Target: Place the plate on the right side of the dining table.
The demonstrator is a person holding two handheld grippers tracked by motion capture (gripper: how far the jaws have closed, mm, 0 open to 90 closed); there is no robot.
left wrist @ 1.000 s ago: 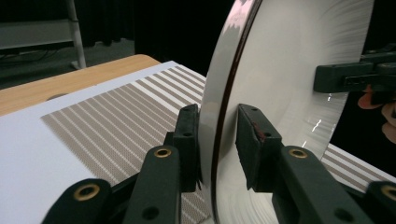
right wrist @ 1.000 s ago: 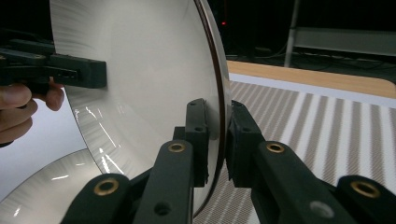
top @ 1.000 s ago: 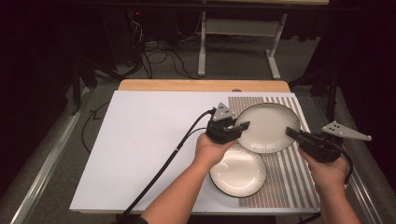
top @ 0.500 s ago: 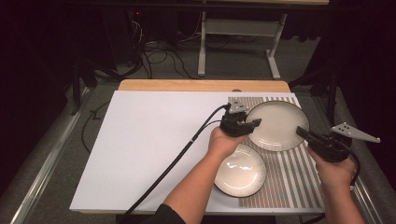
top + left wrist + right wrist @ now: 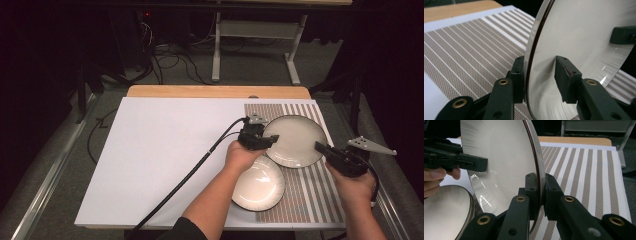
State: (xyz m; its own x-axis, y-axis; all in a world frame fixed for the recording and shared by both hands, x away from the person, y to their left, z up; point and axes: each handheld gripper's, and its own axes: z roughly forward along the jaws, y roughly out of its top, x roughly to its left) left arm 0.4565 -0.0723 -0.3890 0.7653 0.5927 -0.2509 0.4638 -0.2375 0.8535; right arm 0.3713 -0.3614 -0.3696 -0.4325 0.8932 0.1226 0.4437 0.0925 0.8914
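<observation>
A large cream plate (image 5: pixel 295 140) with a dark rim sits at the far right of the striped placemat (image 5: pixel 312 197). My right gripper (image 5: pixel 318 147) is shut on its right rim, both pads pressed on the plate (image 5: pixel 504 157) in the right gripper view (image 5: pixel 541 192). My left gripper (image 5: pixel 272 140) straddles the plate's left rim. In the left gripper view (image 5: pixel 540 75) the outer jaw touches the plate (image 5: pixel 586 30), while a gap shows before the inner pad (image 5: pixel 565 77). A smaller cream plate (image 5: pixel 260 187) lies nearer, partly under the left hand.
The placemat (image 5: pixel 461 55) lies on a white board (image 5: pixel 165 150) with a wooden edge (image 5: pixel 215 91) behind it. A black cable (image 5: pixel 190 172) trails from the left gripper across the board. A metal table frame (image 5: pixel 255 30) and floor cables stand beyond.
Both hands and the large plate have shifted a little to the right over the placemat. The left hand now covers more of the smaller plate's far edge.
</observation>
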